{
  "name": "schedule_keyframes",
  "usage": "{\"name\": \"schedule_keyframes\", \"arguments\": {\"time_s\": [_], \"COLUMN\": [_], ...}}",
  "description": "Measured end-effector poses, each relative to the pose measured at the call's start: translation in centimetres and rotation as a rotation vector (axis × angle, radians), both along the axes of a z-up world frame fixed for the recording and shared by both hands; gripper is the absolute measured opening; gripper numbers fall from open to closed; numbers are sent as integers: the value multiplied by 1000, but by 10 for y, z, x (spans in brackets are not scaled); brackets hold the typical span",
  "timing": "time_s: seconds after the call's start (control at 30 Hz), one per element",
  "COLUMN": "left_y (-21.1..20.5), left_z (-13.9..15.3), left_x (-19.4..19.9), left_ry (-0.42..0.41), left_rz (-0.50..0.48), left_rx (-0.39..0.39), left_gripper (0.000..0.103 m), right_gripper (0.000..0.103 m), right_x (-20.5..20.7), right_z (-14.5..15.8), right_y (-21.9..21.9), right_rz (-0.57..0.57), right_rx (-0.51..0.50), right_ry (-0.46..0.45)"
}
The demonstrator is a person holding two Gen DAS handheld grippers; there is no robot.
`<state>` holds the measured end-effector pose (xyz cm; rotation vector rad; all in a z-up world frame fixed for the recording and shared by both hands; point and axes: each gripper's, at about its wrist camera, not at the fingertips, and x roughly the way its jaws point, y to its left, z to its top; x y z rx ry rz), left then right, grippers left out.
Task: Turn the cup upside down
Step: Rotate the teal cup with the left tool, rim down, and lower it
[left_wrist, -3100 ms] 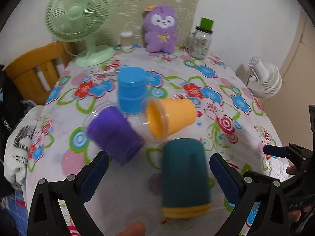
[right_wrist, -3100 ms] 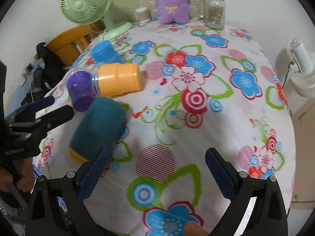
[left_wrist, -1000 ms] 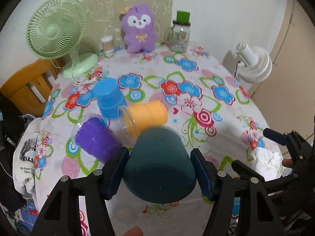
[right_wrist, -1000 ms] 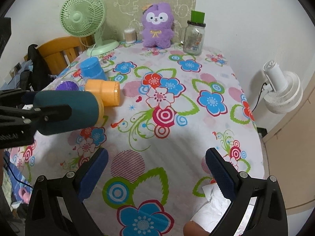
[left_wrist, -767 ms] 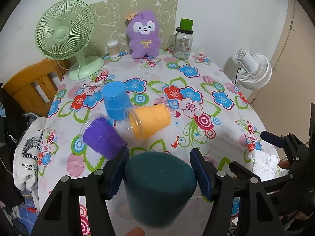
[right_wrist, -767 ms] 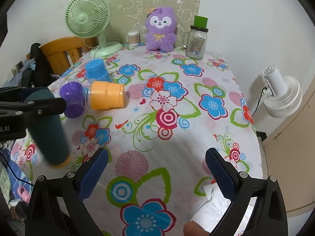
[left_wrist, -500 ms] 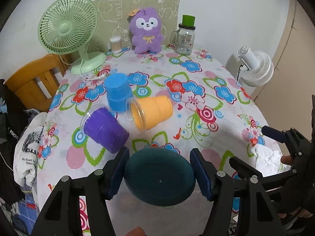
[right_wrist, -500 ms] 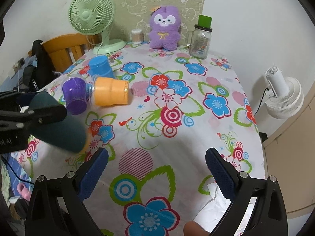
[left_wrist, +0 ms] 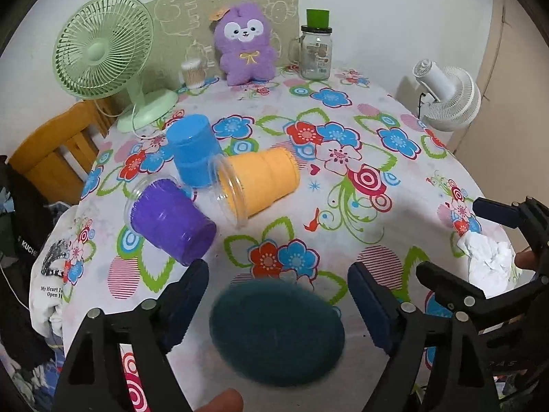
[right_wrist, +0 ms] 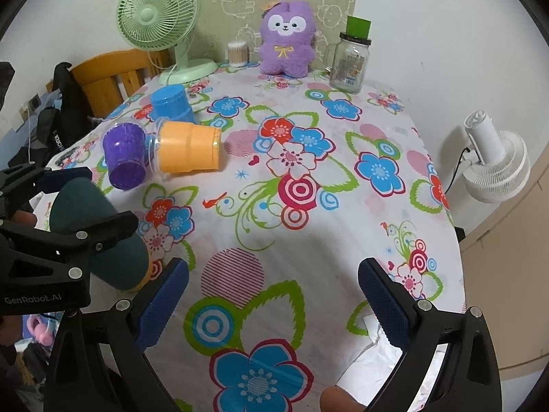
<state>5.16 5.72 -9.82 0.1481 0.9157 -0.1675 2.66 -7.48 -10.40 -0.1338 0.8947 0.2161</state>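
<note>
The teal cup (left_wrist: 276,331) is seen base-up between the spread jaws of the left tool (left_wrist: 274,304), with a gap on each side, so it is no longer gripped. In the right wrist view the cup (right_wrist: 99,240) appears mouth-down on the table (right_wrist: 308,240), its yellow rim low at the cloth, though slightly tilted or blurred; whether it is fully settled cannot be told. The flip is judged nearly complete, at the release stage. Next, the left tool should be drawn straight back and up without brushing the cup's sides.

The right tool (right_wrist: 272,300) is held wide and holds nothing, over bare flowered cloth. The cup stands near the table's front-left edge, so little margin is left there. Just beyond lie a purple cup (left_wrist: 170,221) and an orange cup (left_wrist: 257,185) on their sides, with a blue cup (left_wrist: 194,154) behind; open room is found to the right.
</note>
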Motion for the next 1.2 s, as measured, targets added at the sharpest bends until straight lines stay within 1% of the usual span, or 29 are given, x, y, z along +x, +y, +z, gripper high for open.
{"name": "schedule_keyframes", "arguments": {"time_s": [0.1, 0.2, 0.7, 1.2], "left_y": [6, 9, 13, 28], "left_z": [2, 5, 20, 41], "left_x": [2, 2, -7, -15], "left_ry": [6, -1, -33, -86], "left_rz": [14, 27, 32, 68], "left_rx": [-39, -61, -60, -85], "left_gripper": [93, 94, 94, 94], "right_gripper": [100, 100, 100, 100], "right_x": [0, 0, -4, -5], "right_z": [1, 2, 12, 34], "right_y": [0, 0, 6, 20], "right_rz": [-3, 3, 6, 38], "right_rx": [-3, -7, -18, -39], "right_ry": [-4, -6, -32, -92]}}
